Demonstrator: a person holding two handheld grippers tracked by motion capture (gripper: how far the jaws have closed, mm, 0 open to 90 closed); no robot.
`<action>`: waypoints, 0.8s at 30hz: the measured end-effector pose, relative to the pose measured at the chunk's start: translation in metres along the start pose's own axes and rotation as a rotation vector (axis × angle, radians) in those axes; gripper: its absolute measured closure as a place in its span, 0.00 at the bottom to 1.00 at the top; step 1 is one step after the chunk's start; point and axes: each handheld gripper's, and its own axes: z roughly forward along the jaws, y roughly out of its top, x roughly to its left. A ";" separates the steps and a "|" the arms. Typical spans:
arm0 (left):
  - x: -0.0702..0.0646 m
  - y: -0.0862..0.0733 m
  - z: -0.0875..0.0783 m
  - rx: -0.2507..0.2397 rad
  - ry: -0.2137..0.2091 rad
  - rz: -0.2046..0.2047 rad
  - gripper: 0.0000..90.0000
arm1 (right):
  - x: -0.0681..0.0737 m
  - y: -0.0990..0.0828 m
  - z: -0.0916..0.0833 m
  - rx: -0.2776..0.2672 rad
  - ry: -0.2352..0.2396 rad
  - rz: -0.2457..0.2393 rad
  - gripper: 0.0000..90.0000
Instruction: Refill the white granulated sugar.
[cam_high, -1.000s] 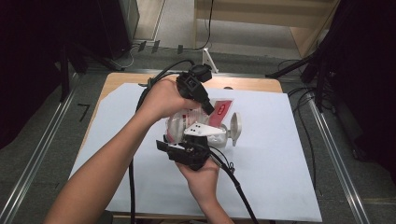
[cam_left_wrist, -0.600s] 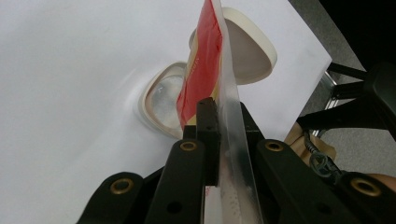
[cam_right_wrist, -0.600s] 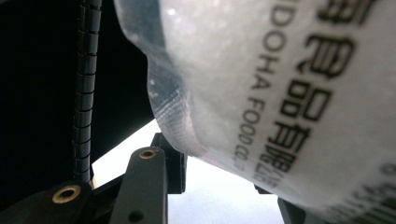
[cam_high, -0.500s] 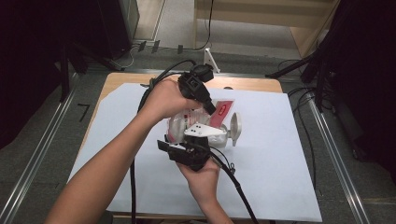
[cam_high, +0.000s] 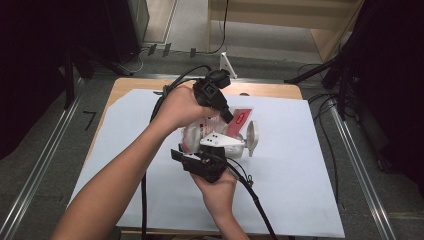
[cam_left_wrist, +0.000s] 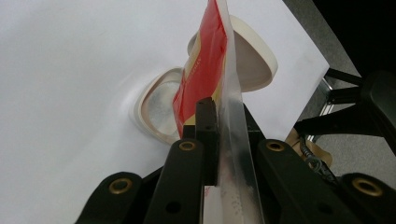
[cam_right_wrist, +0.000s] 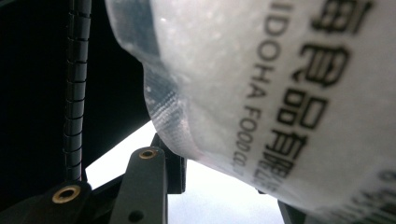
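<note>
A clear plastic bag (cam_high: 192, 136) of white grains, with a red label (cam_high: 239, 118) at its top, is held up over the white paper between both grippers. My left gripper (cam_high: 228, 118) reaches down from above and is shut on the bag's flat top edge (cam_left_wrist: 231, 116), beside the red label (cam_left_wrist: 203, 74). My right gripper (cam_high: 207, 155) comes from the near side and is shut on the bag's bulging body (cam_right_wrist: 280, 84), which carries black print. A white tub (cam_high: 251, 138) lies just right of the bag; the tub (cam_left_wrist: 156, 105) stands open, its lid (cam_left_wrist: 254, 58) tipped back.
A large white sheet (cam_high: 300, 190) covers most of the wooden table (cam_high: 270, 90). Black cables (cam_high: 250, 197) trail from both grippers toward the near edge. A ribbed black cable (cam_right_wrist: 77, 84) hangs left of the bag. Metal rails and dark stands flank the table.
</note>
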 end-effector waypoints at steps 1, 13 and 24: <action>0.000 0.001 0.000 0.000 0.000 -0.001 0.94 | 0.000 0.000 0.000 -0.003 0.001 0.004 0.71; -0.003 0.001 0.000 -0.003 0.001 -0.003 0.94 | 0.001 -0.001 -0.004 -0.012 0.009 0.008 0.71; -0.001 0.001 -0.004 0.005 0.000 -0.009 0.94 | 0.005 0.000 -0.008 -0.007 0.016 0.001 0.72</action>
